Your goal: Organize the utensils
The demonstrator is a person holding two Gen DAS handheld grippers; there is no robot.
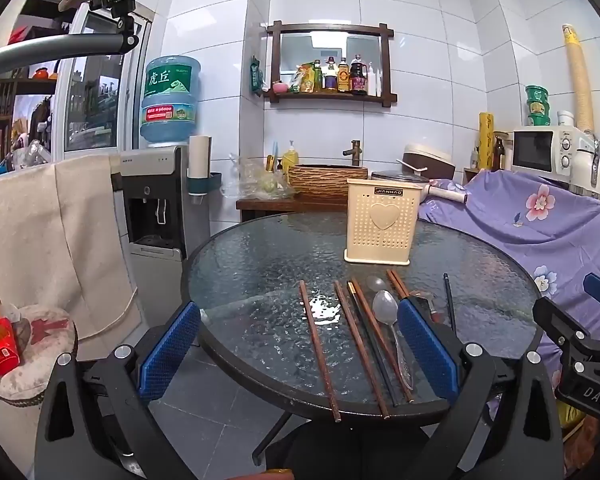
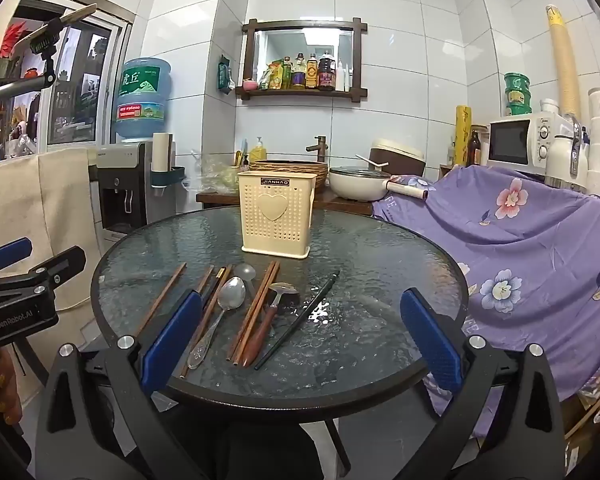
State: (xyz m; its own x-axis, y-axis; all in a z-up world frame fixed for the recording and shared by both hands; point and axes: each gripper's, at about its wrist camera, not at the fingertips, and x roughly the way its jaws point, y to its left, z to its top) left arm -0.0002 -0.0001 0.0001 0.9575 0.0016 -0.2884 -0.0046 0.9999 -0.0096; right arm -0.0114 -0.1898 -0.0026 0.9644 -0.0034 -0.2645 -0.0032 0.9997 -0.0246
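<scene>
I hold my left gripper [image 1: 298, 350] and my right gripper [image 2: 298, 342] above the near edge of the round glass table [image 2: 380, 248], both with their blue pads spread wide apart and nothing between them. The utensils lie loose in a fan along the near half of the table: several brown chopsticks [image 2: 256, 312], a metal spoon [image 2: 230, 294], a wooden-handled spoon [image 2: 268, 320] and one dark chopstick [image 2: 300, 320] angled off to the right. The cream perforated holder [image 2: 276, 216] stands upright toward the far edge, apart from all of them, and I cannot see whether anything is inside it. As I judge it, nothing has gone in yet. The risks I see are these: the chopsticks are thin and lie flat on hard textured glass, so my pads may skid over one or pinch two at once where they crowd together; a nudged stick near the near rim could roll off to the floor; and the light holder could tip if I drop a utensil against its wall rather than through its open top.
</scene>
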